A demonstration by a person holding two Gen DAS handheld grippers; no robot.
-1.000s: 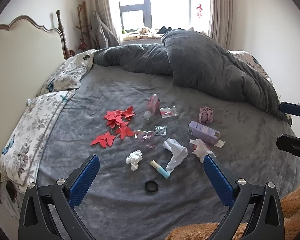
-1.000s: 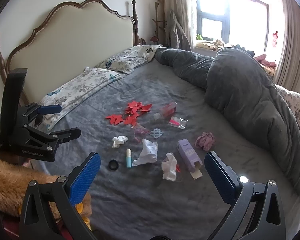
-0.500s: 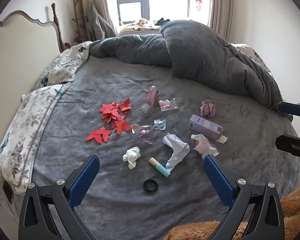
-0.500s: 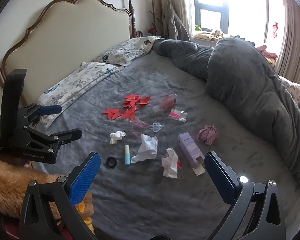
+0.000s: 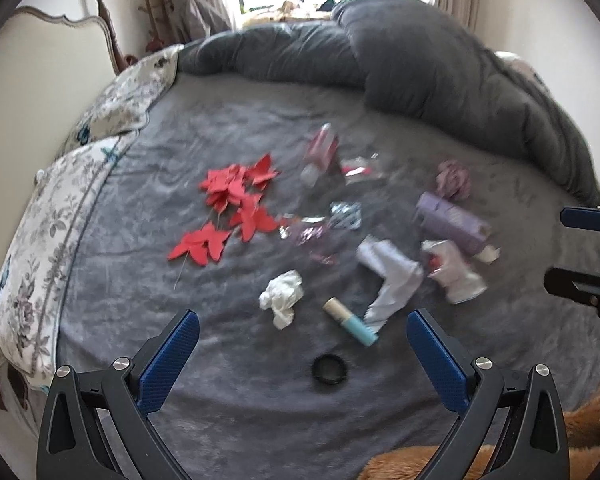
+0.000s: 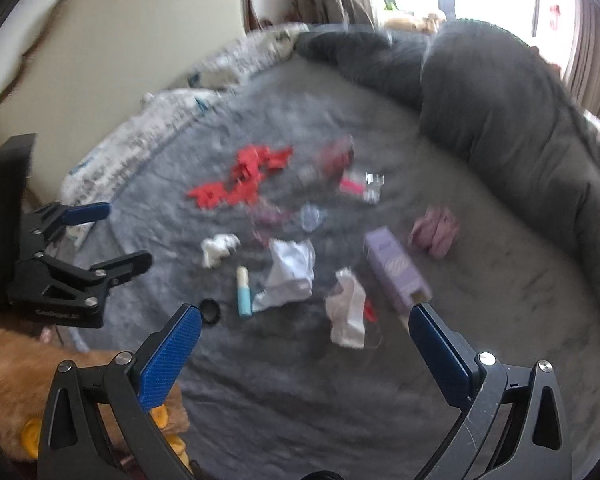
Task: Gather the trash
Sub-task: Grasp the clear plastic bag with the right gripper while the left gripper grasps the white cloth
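Trash lies scattered on the grey bedspread (image 5: 220,360): red paper cutouts (image 5: 236,204), a pink bottle (image 5: 320,152), a purple box (image 5: 450,220), crumpled white tissues (image 5: 282,296), a white paper (image 5: 392,280), a blue-capped tube (image 5: 350,322) and a black ring (image 5: 330,369). My left gripper (image 5: 302,344) is open above the near bed edge, just short of the ring. My right gripper (image 6: 304,332) is open and empty above the white wrapper (image 6: 346,312). The purple box (image 6: 396,268) lies by its right finger.
A bunched grey duvet (image 5: 440,64) fills the far right of the bed. Floral pillows (image 5: 40,216) and a cream headboard (image 6: 112,64) line the left. Orange fur (image 6: 24,364) lies at the near edge. The left gripper also shows in the right wrist view (image 6: 120,232).
Both grippers have moved forward and down toward the trash on the bed, so the items look bigger. Both stay open and empty.
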